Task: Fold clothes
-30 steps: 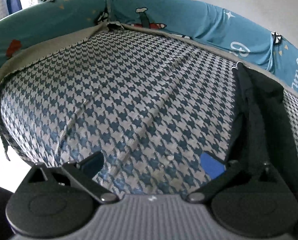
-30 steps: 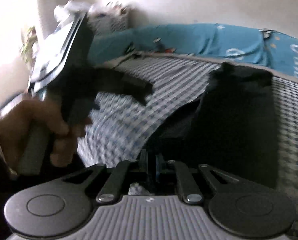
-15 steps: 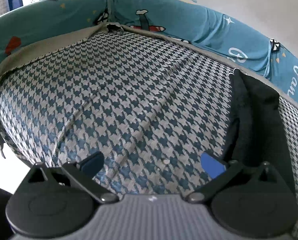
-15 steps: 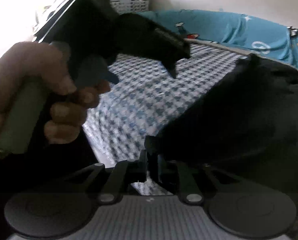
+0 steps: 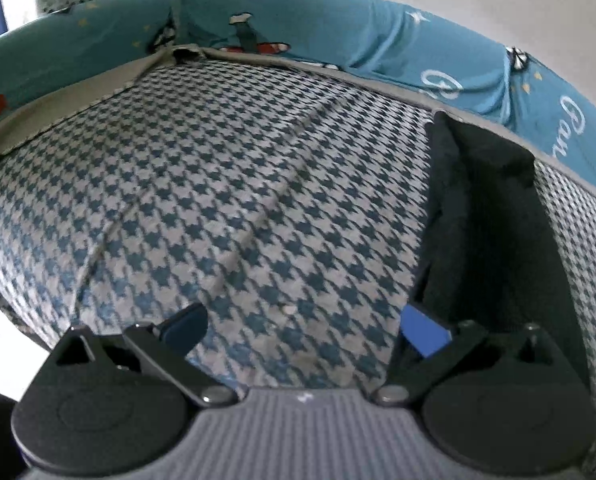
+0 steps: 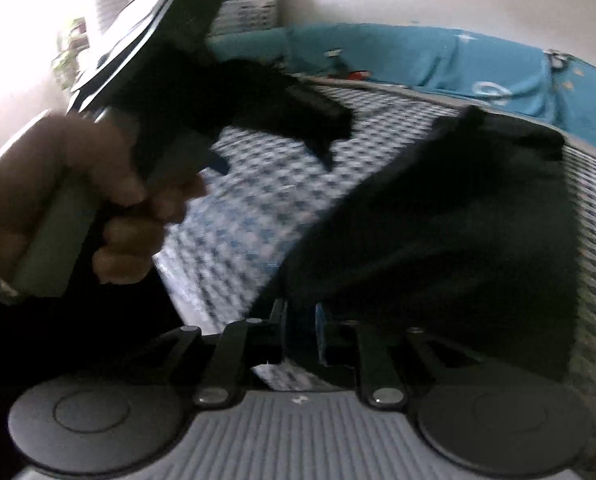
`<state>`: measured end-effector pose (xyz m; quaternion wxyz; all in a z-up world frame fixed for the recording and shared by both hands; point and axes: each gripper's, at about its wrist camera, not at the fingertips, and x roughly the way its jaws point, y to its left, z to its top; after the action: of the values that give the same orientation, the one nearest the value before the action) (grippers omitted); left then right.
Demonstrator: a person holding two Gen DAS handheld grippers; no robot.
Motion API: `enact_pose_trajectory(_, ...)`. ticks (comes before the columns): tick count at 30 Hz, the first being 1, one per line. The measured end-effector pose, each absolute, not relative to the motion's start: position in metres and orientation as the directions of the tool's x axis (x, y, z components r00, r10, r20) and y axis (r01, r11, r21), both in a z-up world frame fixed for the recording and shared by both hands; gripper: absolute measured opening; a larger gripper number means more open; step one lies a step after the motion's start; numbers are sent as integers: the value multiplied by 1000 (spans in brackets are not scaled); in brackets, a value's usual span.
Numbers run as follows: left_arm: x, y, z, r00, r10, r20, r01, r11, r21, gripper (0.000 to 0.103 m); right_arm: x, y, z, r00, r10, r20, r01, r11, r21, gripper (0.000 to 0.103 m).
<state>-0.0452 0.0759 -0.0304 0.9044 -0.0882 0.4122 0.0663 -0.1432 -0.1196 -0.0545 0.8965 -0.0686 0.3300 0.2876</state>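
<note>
At nine o'clock the left gripper (image 5: pixel 304 326) hangs wide open and empty over the houndstooth bed (image 5: pixel 217 200). At three o'clock lies the black garment (image 5: pixel 486 216), loosely doubled lengthwise; the right gripper (image 6: pixel 300 334), nearly closed, pinches its near edge. Folding looks partway done, with crosswise folds left

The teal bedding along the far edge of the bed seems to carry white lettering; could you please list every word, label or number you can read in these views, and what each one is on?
"Gan": white cursive on the teal sheet, at the right edge of the left wrist view; the word is cut off and the reading is uncertain.
White looping mark on the same sheet: one ornate letter, not readable.
In the right wrist view the lettering is too blurred to read.
Nothing else carries text.
</note>
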Motion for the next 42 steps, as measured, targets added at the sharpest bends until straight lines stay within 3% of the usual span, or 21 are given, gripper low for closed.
enact_pose_trajectory(10,-35,47,-45,631,100,-769,-151,989,5,103,-141,-190,-31,707,322,-630,-334,937,105,17)
enact_pose_trajectory(15,-29,47,-50,612,127,-781,-185,983,14,103,-147,-224,-31,715,261,-649,-220,965,146,25)
enact_pose_trajectory(30,-23,53,-55,590,188,-785,-262,964,34,103,-148,-245,-46,669,295,-682,-133,951,280,48)
enact_pose_trajectory(42,-25,53,-54,593,180,-785,-258,966,27,103,-147,-241,-55,662,308,-683,-132,945,298,12)
